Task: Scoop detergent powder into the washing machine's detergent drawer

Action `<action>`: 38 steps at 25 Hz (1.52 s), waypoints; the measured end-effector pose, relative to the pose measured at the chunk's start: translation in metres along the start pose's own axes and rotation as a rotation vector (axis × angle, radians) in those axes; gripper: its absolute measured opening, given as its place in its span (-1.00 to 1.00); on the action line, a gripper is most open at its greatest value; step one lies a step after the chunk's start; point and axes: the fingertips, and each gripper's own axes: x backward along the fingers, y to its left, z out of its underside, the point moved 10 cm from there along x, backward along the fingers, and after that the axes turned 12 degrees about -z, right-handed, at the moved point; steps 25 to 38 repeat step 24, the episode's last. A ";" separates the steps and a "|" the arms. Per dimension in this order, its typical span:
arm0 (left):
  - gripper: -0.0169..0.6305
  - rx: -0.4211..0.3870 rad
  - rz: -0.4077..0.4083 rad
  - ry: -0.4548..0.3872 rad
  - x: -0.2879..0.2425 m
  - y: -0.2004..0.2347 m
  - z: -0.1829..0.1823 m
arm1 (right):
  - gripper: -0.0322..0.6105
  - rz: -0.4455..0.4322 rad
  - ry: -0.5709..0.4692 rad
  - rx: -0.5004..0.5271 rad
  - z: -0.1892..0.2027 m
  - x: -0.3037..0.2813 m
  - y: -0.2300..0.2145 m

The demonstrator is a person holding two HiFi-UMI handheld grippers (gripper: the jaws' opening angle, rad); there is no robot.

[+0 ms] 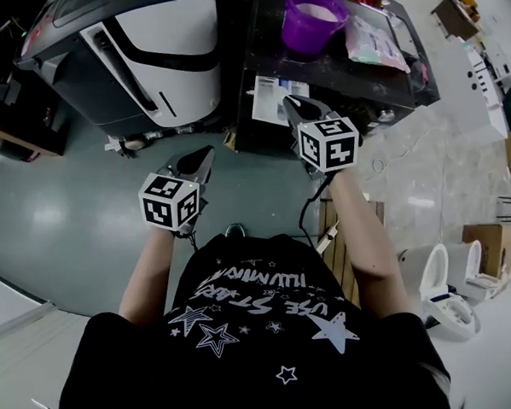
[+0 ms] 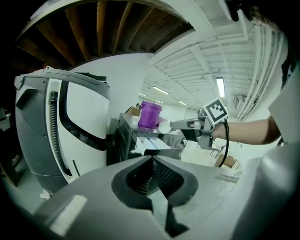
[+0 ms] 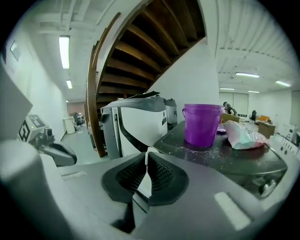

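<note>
A purple bucket point(image 1: 312, 17) point(image 3: 202, 124) point(image 2: 150, 116) stands on the dark washing machine top point(image 1: 334, 75), which is dusted with spilled powder. The white detergent drawer point(image 1: 271, 100) point(image 2: 150, 145) sticks out open at the machine's front left. My right gripper point(image 1: 294, 101) point(image 3: 146, 152) hovers just above the drawer. It is shut on a white scoop point(image 2: 164, 126) point(image 3: 144, 185) whose bowl points toward the bucket. My left gripper point(image 1: 203, 152) point(image 2: 152, 158) hangs lower left over the floor, shut and empty.
A large white and grey appliance point(image 1: 145, 51) point(image 2: 61, 131) stands left of the washing machine. A filled plastic bag point(image 1: 373, 43) point(image 3: 243, 133) lies beside the bucket. A wooden pallet point(image 1: 334, 238) and white toilets point(image 1: 439, 284) sit at the right. A wooden staircase point(image 3: 140, 42) rises overhead.
</note>
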 end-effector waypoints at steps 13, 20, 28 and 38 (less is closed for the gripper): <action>-0.95 -0.016 -0.017 0.030 -0.009 -0.046 0.000 | -0.79 -0.057 -0.038 -0.051 0.022 0.055 -0.004; -0.95 -0.012 -0.069 0.013 -0.003 -0.092 -0.004 | -0.79 -0.111 -0.057 -0.066 0.035 0.098 -0.014; -0.95 -0.001 -0.090 0.017 0.003 -0.124 0.002 | -0.79 -0.125 -0.055 -0.075 0.047 0.128 -0.024; -0.95 -0.001 -0.090 0.017 0.003 -0.124 0.002 | -0.79 -0.125 -0.055 -0.075 0.047 0.128 -0.024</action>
